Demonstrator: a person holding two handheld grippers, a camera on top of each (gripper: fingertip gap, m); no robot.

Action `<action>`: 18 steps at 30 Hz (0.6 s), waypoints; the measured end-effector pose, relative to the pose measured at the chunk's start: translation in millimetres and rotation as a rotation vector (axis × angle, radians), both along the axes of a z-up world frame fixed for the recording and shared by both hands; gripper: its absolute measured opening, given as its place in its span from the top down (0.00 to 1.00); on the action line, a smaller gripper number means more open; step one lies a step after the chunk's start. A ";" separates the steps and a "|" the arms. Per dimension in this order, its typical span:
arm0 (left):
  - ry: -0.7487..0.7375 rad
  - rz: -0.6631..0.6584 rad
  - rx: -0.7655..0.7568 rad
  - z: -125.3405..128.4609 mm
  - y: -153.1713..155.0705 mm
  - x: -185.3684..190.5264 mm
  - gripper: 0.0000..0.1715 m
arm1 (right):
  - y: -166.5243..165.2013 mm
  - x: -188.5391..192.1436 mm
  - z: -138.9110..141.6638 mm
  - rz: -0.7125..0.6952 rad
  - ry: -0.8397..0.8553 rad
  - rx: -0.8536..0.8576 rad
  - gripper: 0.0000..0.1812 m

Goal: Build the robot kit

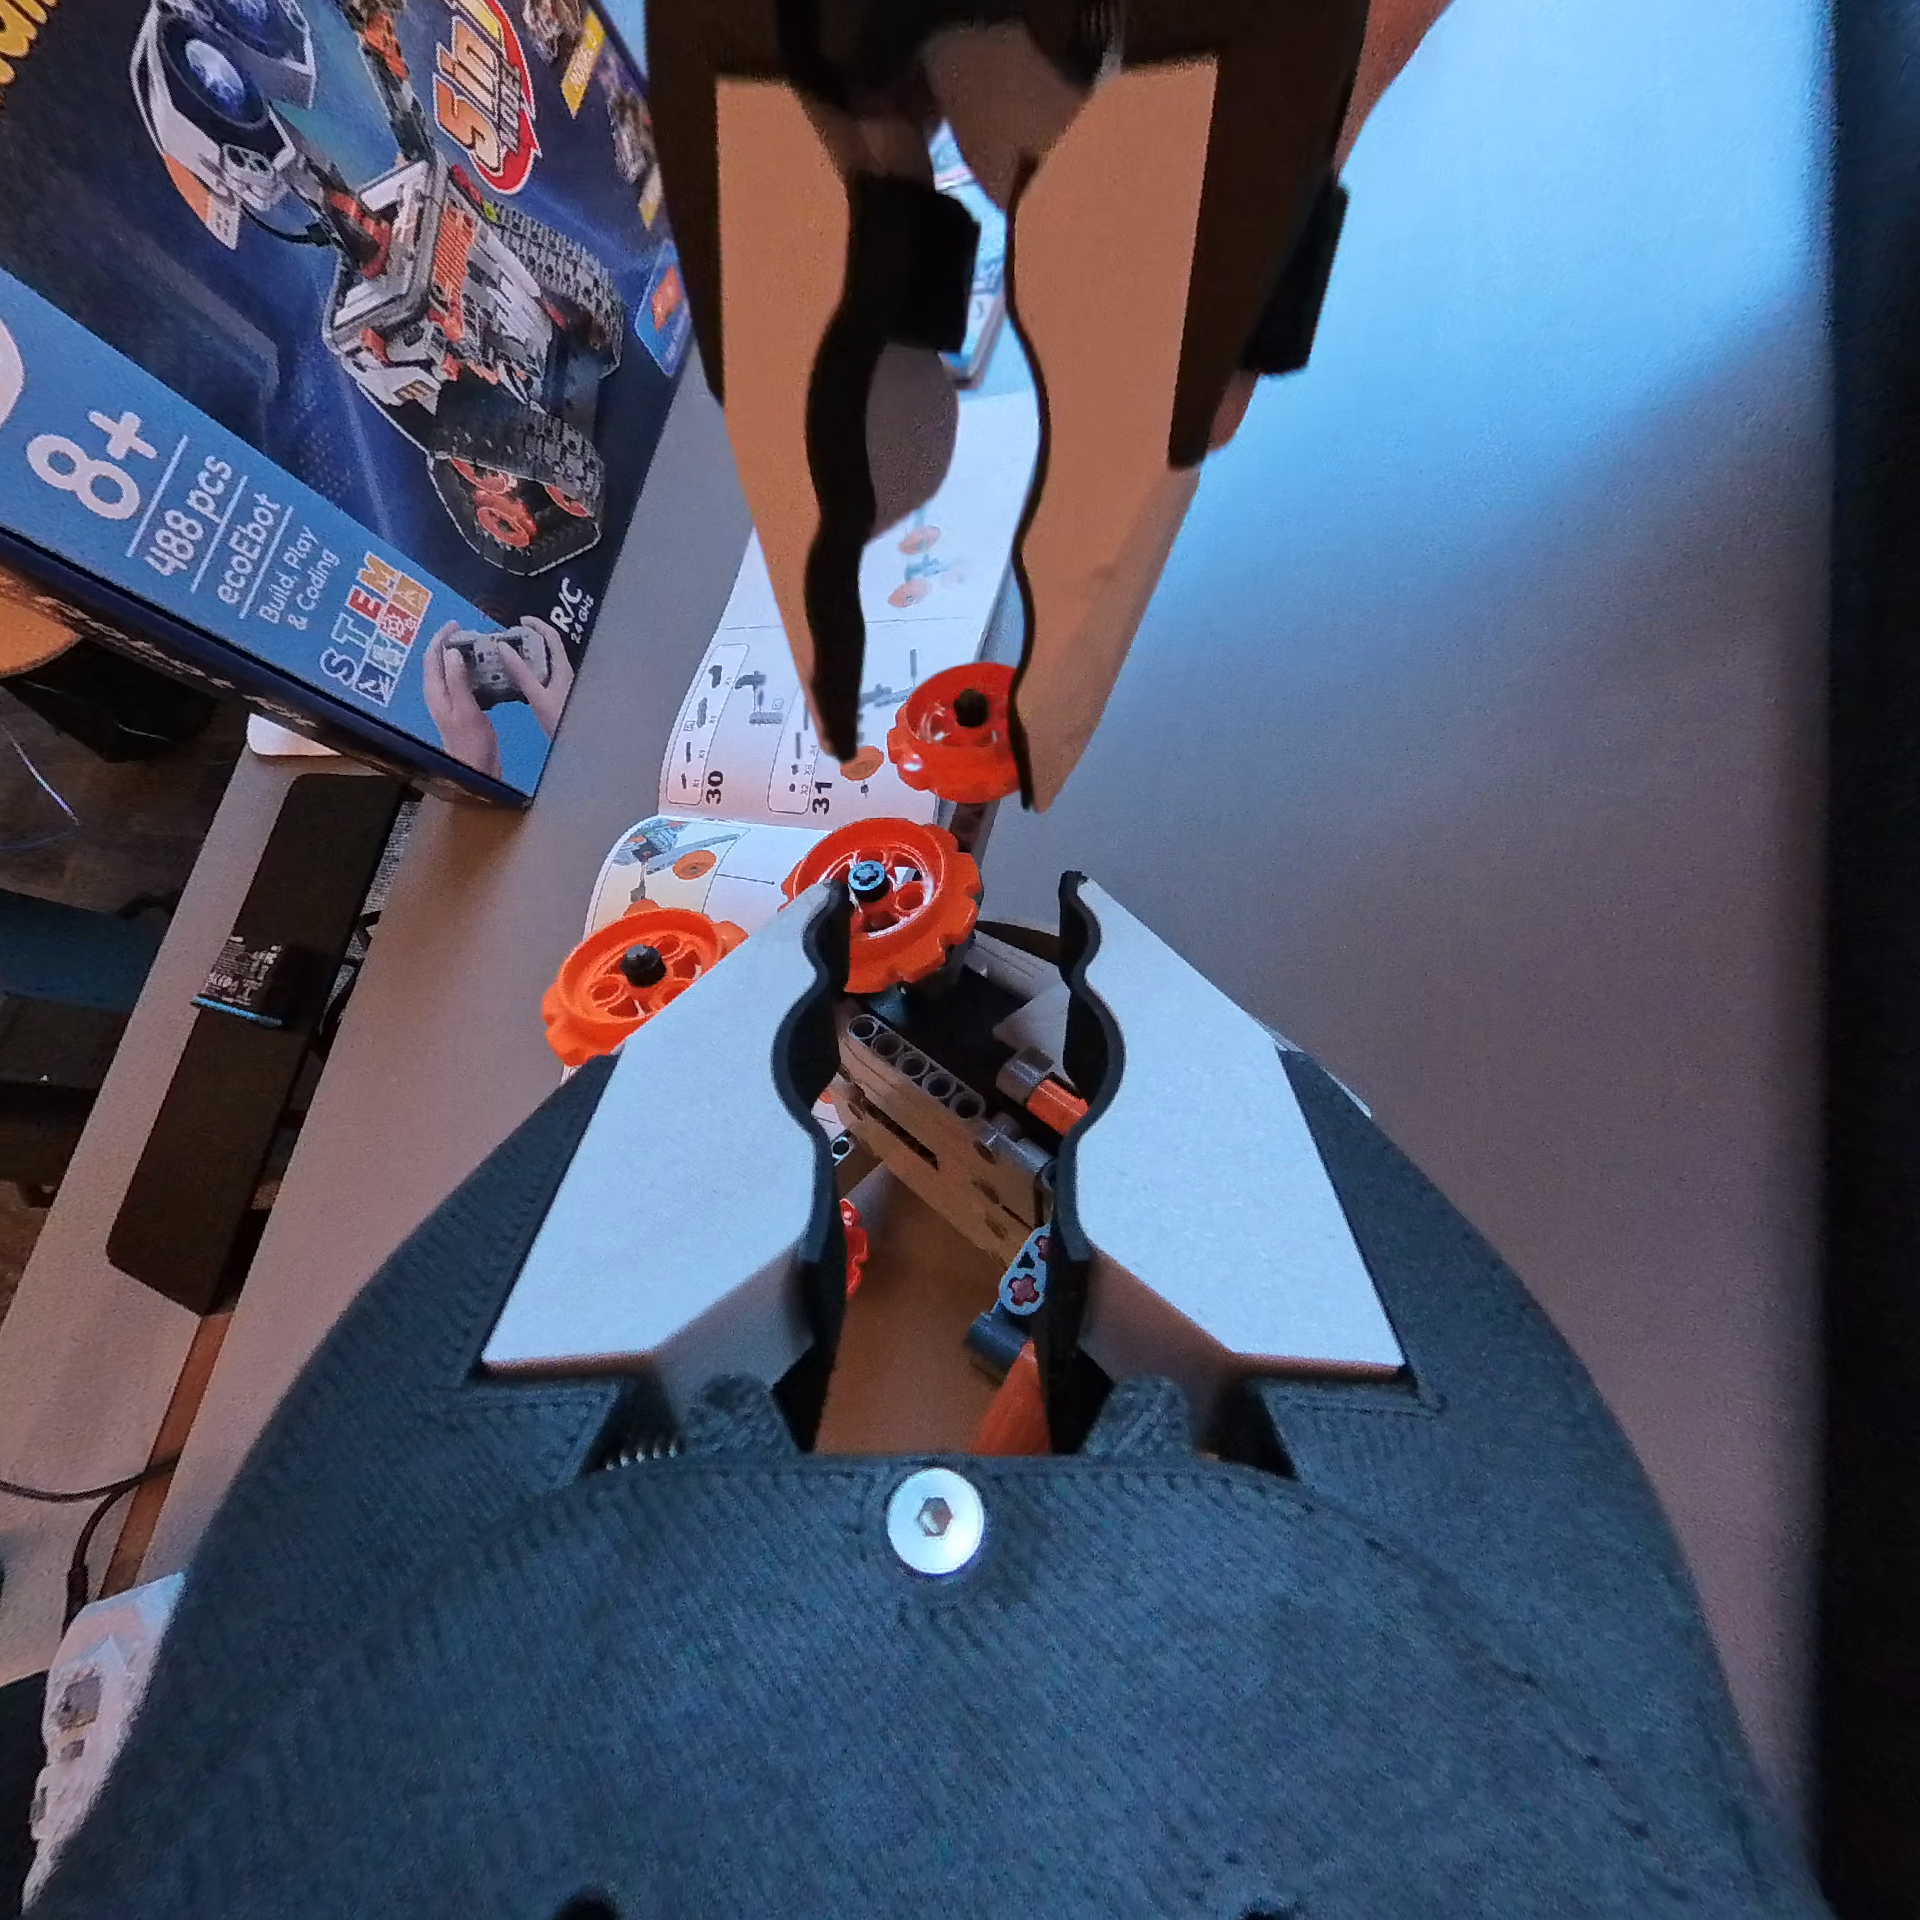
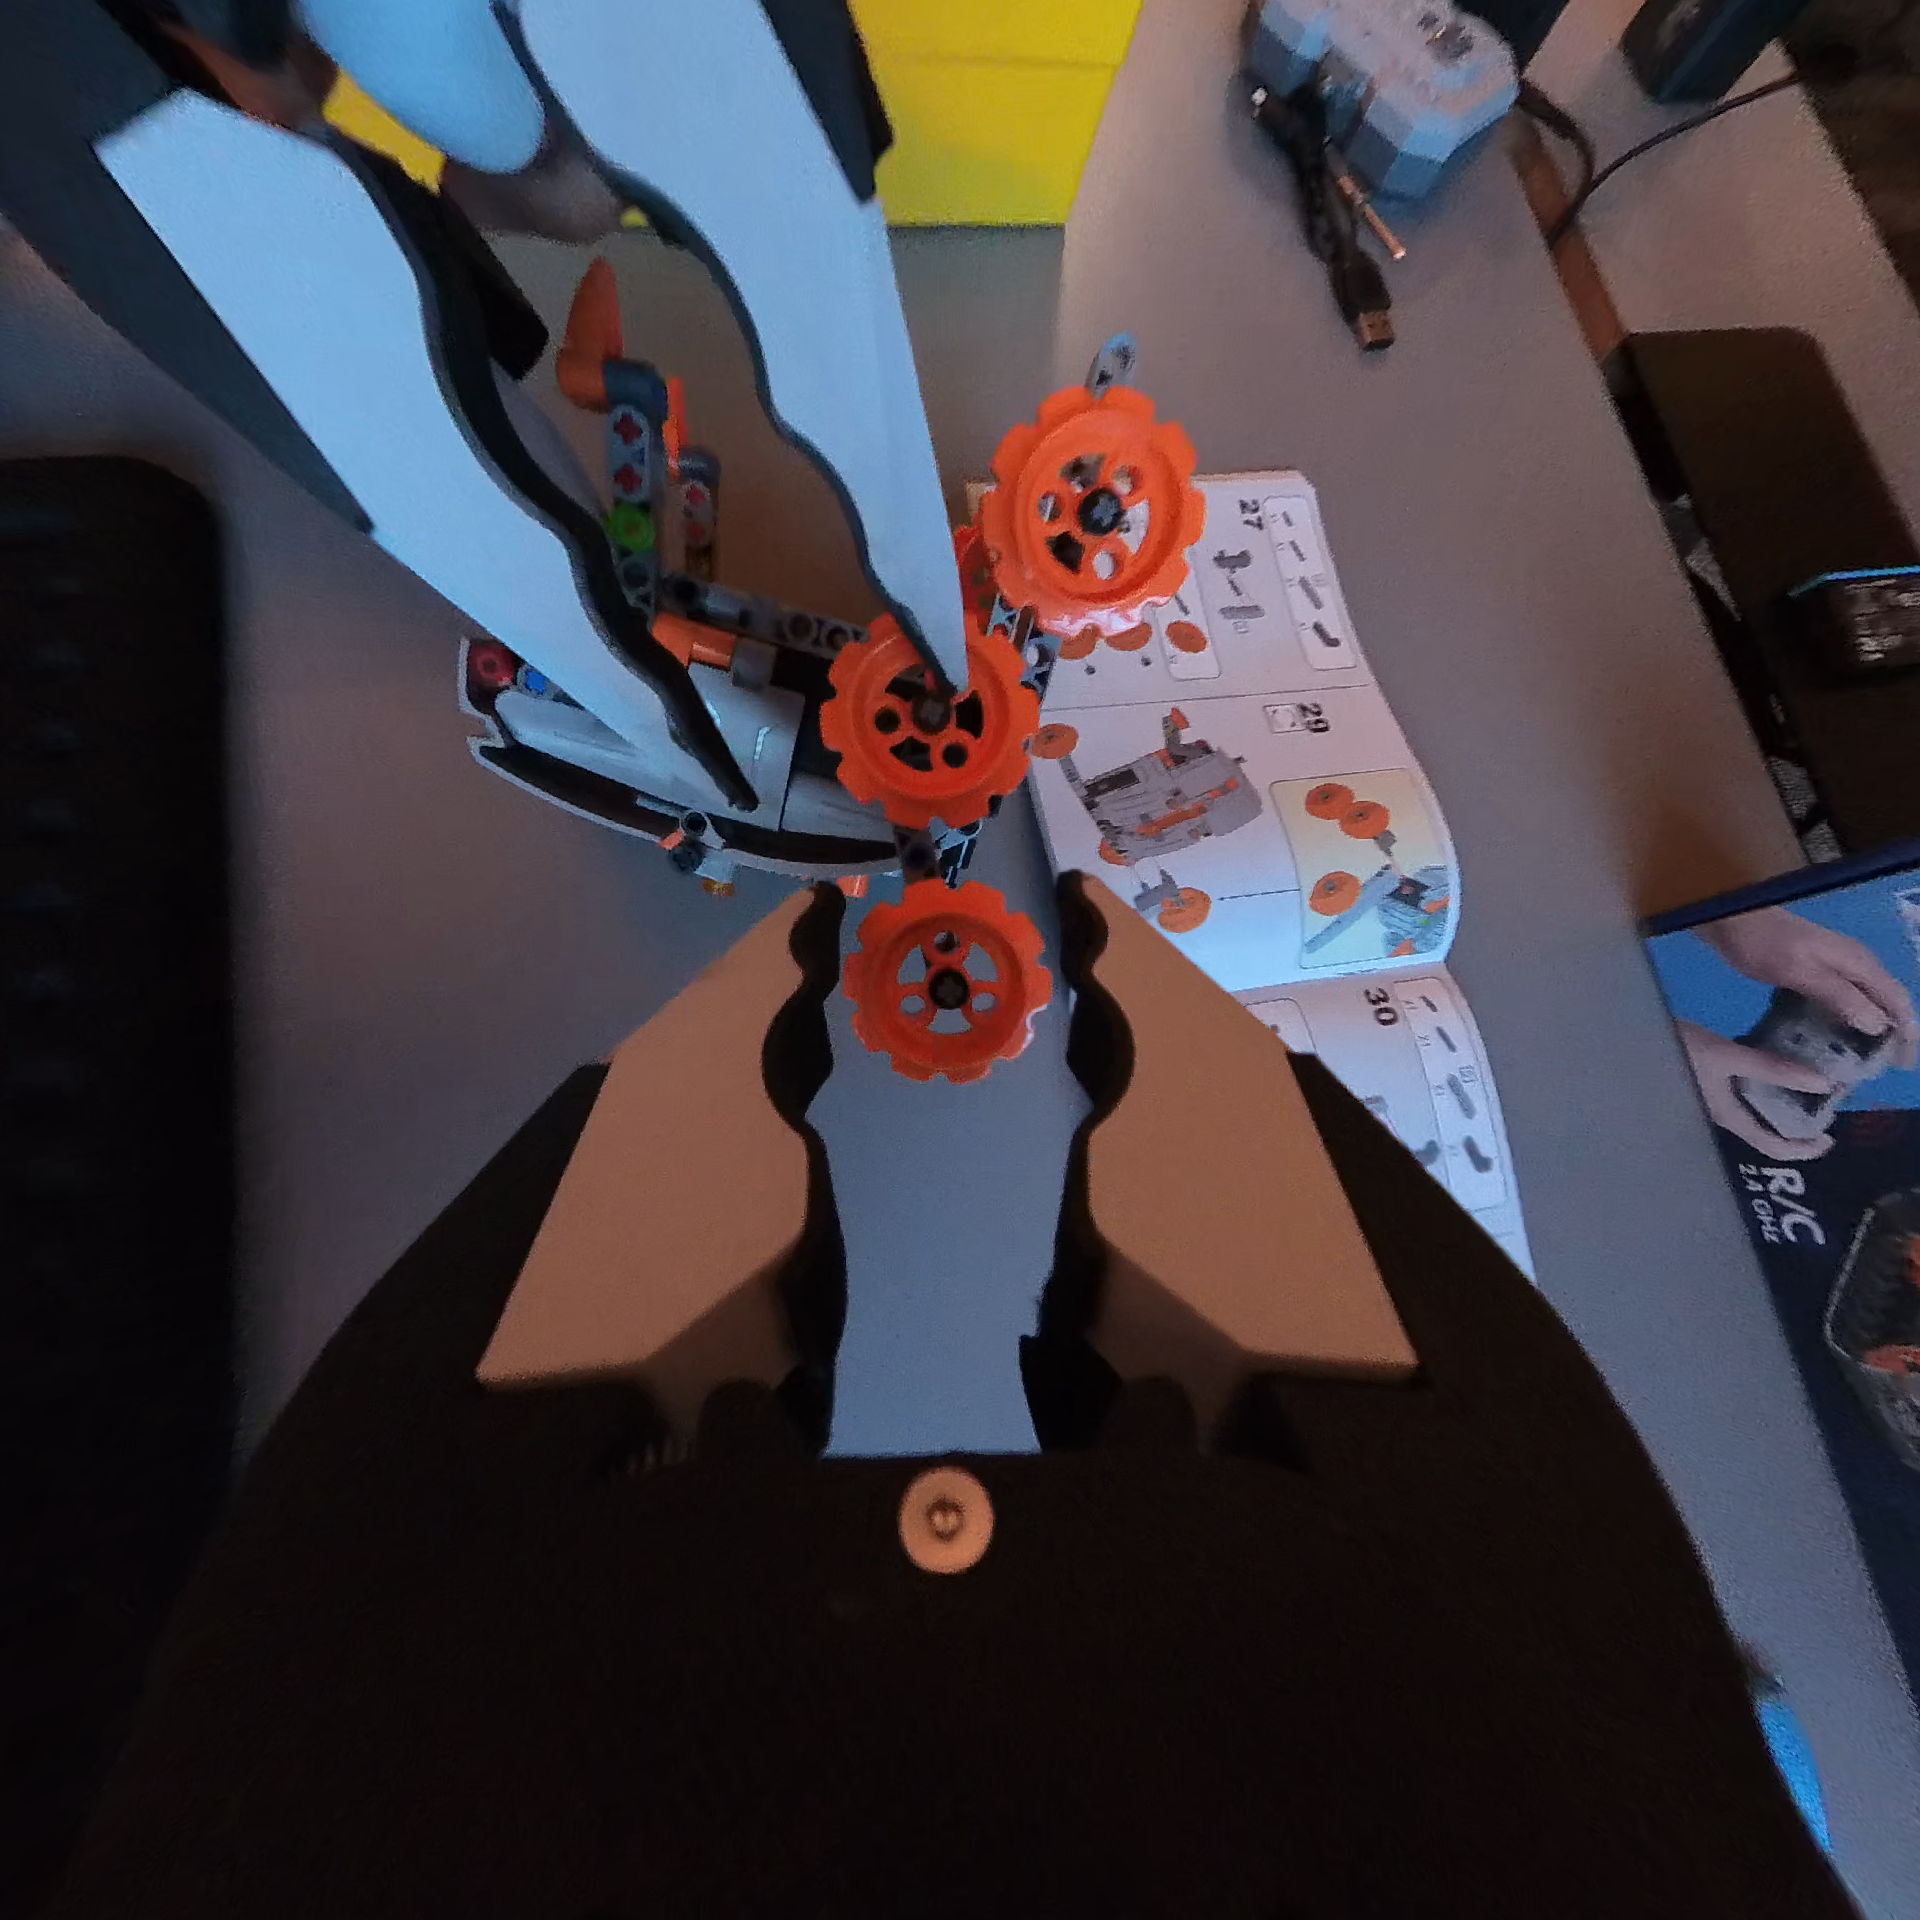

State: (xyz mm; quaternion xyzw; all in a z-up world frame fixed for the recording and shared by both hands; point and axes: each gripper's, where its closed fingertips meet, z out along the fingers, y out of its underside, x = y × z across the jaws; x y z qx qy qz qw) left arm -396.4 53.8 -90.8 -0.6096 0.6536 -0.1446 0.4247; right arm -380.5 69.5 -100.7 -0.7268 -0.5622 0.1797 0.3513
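Note:
A grey, black and white brick model (image 2: 727, 748) with three orange toothed wheels stands on the grey table (image 2: 1195, 312). My left gripper (image 1: 954, 888) is open, with the model body (image 1: 935, 1101) between its fingers; its left fingertip (image 1: 826, 909) overlaps the middle wheel (image 1: 894, 904). It also shows in the right wrist view (image 2: 850, 746). My right gripper (image 2: 940, 894) is open, and its fingertips flank the end wheel (image 2: 945, 982) without visibly touching it. It reaches in from the far side in the left wrist view (image 1: 940, 774). The third wheel (image 2: 1091, 509) sits at the other end.
An open instruction booklet (image 2: 1247, 748) lies under and beside the wheels. A blue toy box (image 1: 260, 416) lies next to it. A grey-blue module with a cable (image 2: 1382, 94), a black power adapter (image 2: 1860, 623), a yellow object (image 2: 977, 104) and a dark slab (image 2: 104, 831) surround the spot.

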 end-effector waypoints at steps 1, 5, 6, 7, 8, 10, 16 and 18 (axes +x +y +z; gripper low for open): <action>0.001 0.000 -0.001 0.0 0.1 0.0 0.77 | -0.2 -1.7 -4.7 0.012 -0.017 -0.002 0.78; 0.001 0.004 -0.002 0.0 0.0 -0.1 0.78 | 3.7 -9.6 -12.4 0.034 -0.070 0.008 0.81; -0.001 0.004 -0.003 0.0 -0.3 0.0 0.78 | 4.7 -10.4 -13.9 0.039 -0.085 0.006 0.83; -0.002 0.005 -0.005 0.1 -0.5 0.3 0.78 | 6.0 -10.8 -14.9 0.042 -0.098 0.009 0.84; -0.003 0.006 -0.005 0.1 -0.4 0.5 0.78 | 6.7 -11.4 -15.2 0.049 -0.105 0.010 0.84; 0.000 0.007 -0.001 0.0 -0.2 0.4 0.78 | 7.6 -12.4 -14.2 0.061 -0.111 0.013 0.88; -0.005 0.014 -0.009 0.1 0.1 -0.1 0.77 | 11.3 -12.2 -14.5 0.120 -0.160 0.047 0.88; -0.001 0.018 -0.009 -0.2 0.1 -0.4 0.76 | 12.9 -12.3 -14.3 0.141 -0.188 0.078 0.88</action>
